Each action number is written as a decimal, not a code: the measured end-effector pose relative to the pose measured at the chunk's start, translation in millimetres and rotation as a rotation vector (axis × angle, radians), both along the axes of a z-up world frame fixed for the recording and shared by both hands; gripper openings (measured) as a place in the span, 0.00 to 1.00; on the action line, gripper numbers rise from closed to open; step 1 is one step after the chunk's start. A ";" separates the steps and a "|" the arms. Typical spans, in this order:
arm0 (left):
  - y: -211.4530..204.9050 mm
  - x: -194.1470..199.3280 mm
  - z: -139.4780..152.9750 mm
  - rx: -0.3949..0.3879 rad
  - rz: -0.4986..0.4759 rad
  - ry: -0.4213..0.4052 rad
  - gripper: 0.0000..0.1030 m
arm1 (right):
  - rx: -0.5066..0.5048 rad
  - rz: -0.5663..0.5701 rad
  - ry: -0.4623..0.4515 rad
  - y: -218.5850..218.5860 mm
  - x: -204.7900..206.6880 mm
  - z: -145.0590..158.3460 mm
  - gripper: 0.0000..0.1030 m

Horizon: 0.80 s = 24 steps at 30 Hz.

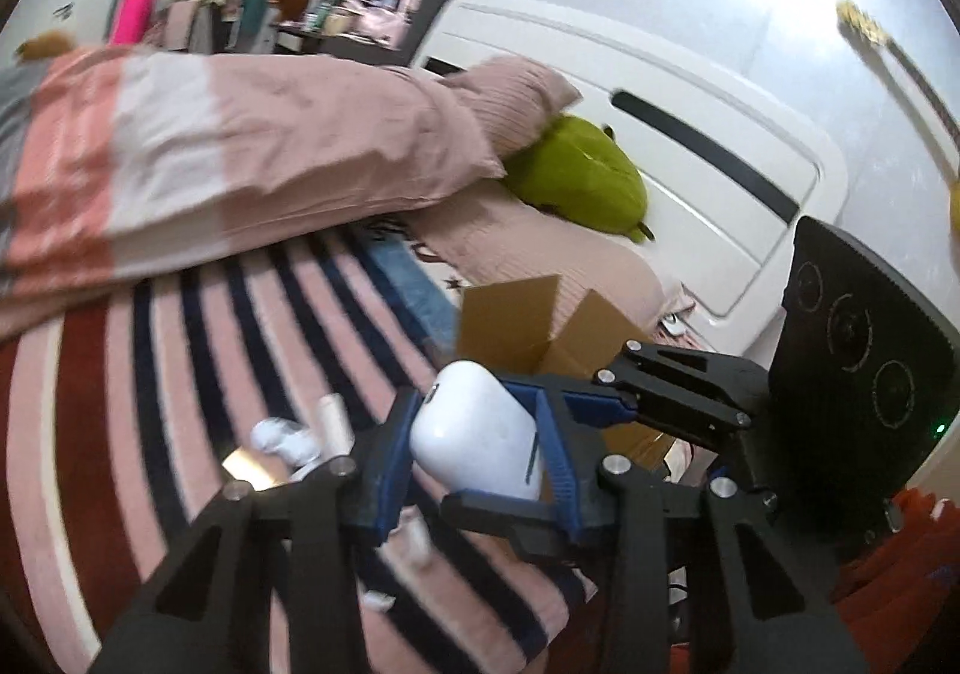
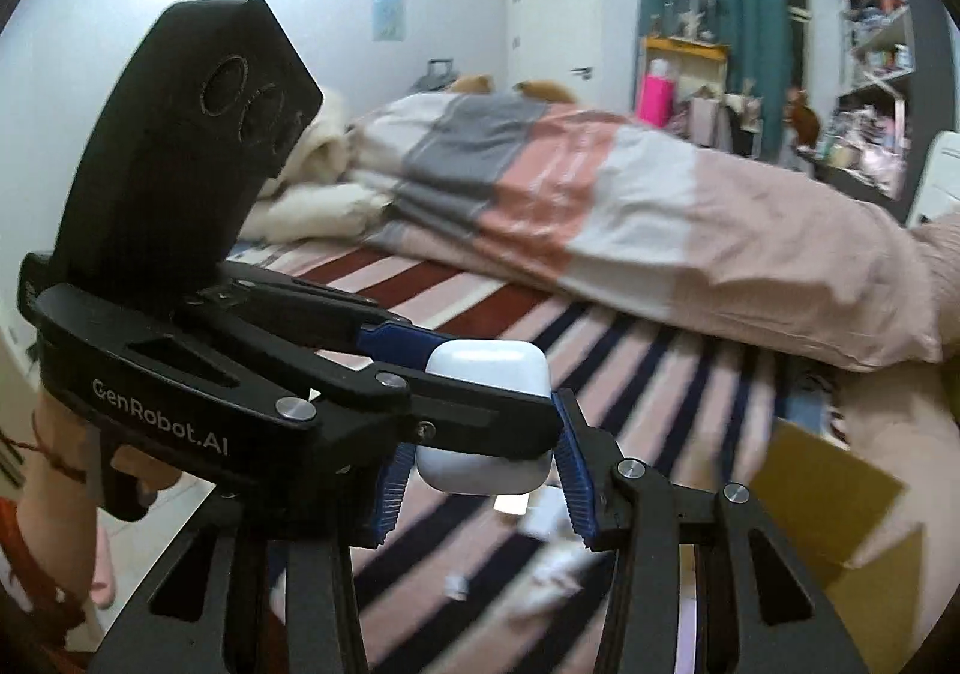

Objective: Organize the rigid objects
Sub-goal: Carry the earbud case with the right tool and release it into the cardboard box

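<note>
— Where's the earbud case [image 1: 474, 428]?

— Up in the air over the striped blanket [image 1: 150, 374], caught between both tools. The left tongs [image 1: 474, 452] are clenched on its sides, and the right tongs [image 2: 486, 485] grasp it too, crossing the others.

— Do both cameras show that?

— The left one shows the case nearly whole. In the right one, a black finger of the left tongs cuts across its middle, and only there do you see the hand [image 2: 66, 464] on the handle.

— What's around it?

— A cardboard box [image 1: 516, 320] with its flaps up just behind, small white bits [image 1: 282, 437] on the blanket, too blurred to name. Farther off lie a pink quilt [image 1: 240, 146], a green plush toy [image 1: 576, 176] and the white headboard [image 1: 690, 134].

— And the case itself?

— White, glossy, rounded corners.
</note>
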<state>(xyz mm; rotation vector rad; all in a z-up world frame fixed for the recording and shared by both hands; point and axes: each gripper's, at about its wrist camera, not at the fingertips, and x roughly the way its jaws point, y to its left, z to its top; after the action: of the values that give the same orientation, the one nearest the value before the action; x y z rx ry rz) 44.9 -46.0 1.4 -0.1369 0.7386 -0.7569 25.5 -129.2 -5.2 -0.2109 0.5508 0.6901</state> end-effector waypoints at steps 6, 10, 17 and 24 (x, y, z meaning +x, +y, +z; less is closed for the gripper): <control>-82.3 20.6 -0.8 0.079 -0.111 0.033 0.35 | 0.005 -0.128 0.027 -74.6 7.7 2.8 0.38; -130.0 40.3 -14.6 0.139 -0.176 0.112 0.34 | -0.031 -0.198 0.109 -112.0 18.8 -2.9 0.38; -166.5 54.6 -36.7 0.233 -0.221 0.214 0.34 | -0.192 -0.245 0.288 -139.8 46.6 -23.7 0.38; -143.2 50.1 -22.8 0.229 -0.143 0.158 0.65 | -0.248 -0.309 0.336 -145.2 46.4 -32.6 0.44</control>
<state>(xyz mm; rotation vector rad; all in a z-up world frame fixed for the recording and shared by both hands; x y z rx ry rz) 95.0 -189.2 -21.4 0.0647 0.9877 -0.7972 71.8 -274.5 -37.8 -0.2357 0.9703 0.3546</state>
